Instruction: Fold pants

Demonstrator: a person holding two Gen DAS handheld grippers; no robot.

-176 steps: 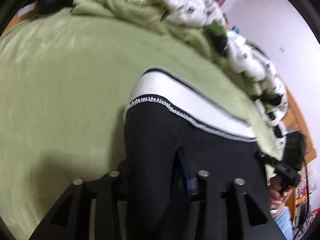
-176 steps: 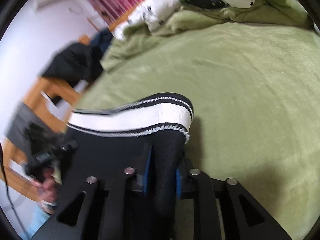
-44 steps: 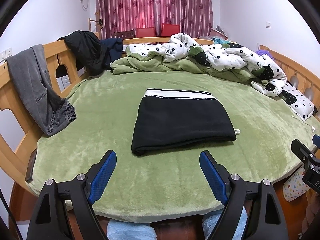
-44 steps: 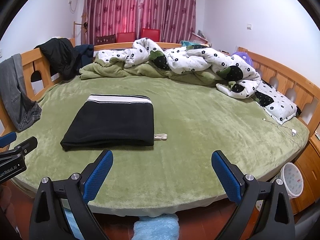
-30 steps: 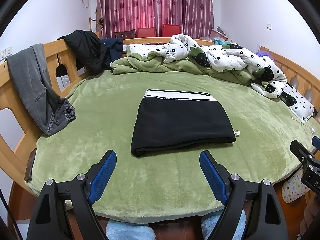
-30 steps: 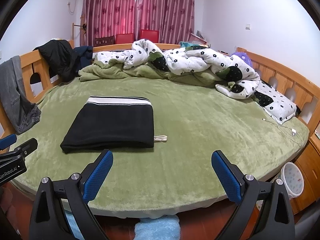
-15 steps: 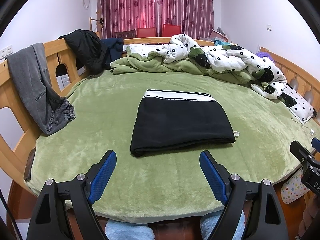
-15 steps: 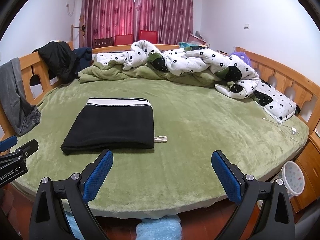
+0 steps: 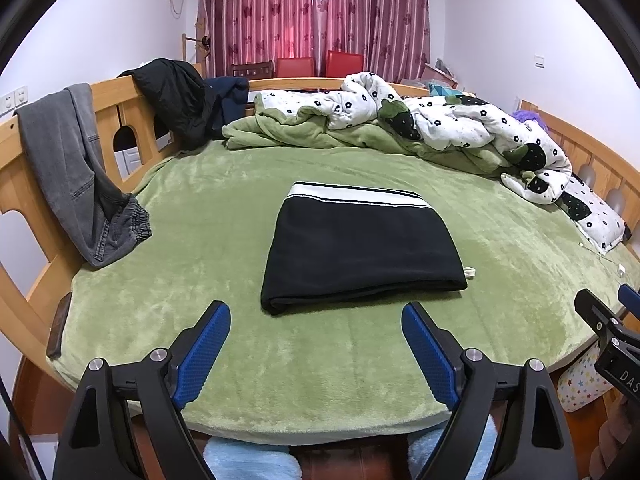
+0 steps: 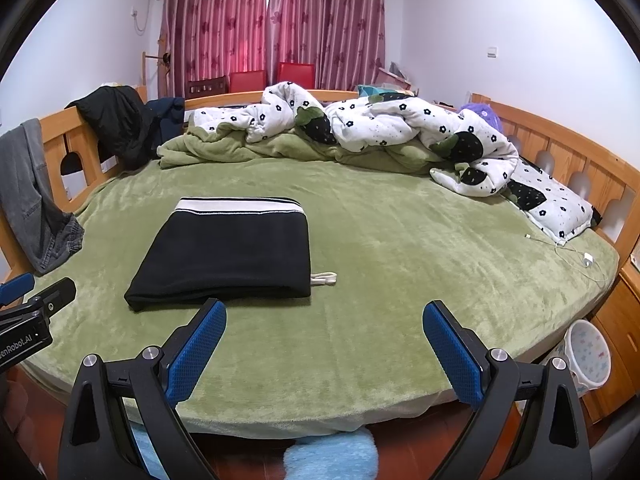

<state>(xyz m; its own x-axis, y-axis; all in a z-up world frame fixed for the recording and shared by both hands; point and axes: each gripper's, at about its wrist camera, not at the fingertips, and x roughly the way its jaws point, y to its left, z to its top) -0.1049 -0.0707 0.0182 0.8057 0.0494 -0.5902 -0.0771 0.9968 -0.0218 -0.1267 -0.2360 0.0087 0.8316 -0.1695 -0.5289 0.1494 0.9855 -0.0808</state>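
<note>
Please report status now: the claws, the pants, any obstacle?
Left claw opening, empty; right claw open, empty. Black pants folded flat on green bed. Nothing in way.

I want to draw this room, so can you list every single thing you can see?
folded pants: one, black with a white waistband, middle of the bed
drawstring loop: one, white, poking out beside the pants
bed blanket: one, green, covering the bed
quilt: one, white with black flowers, bunched at the far side
grey jeans: one, grey, hung over the wooden bed rail
black jacket: one, black, draped on the rail
charger cable: one, white, right edge of the bed
curtains: pink-red, far wall
bin: one, white with stars, on the floor
left gripper: blue pads, opening, empty
right gripper: blue pads, open, empty
</note>
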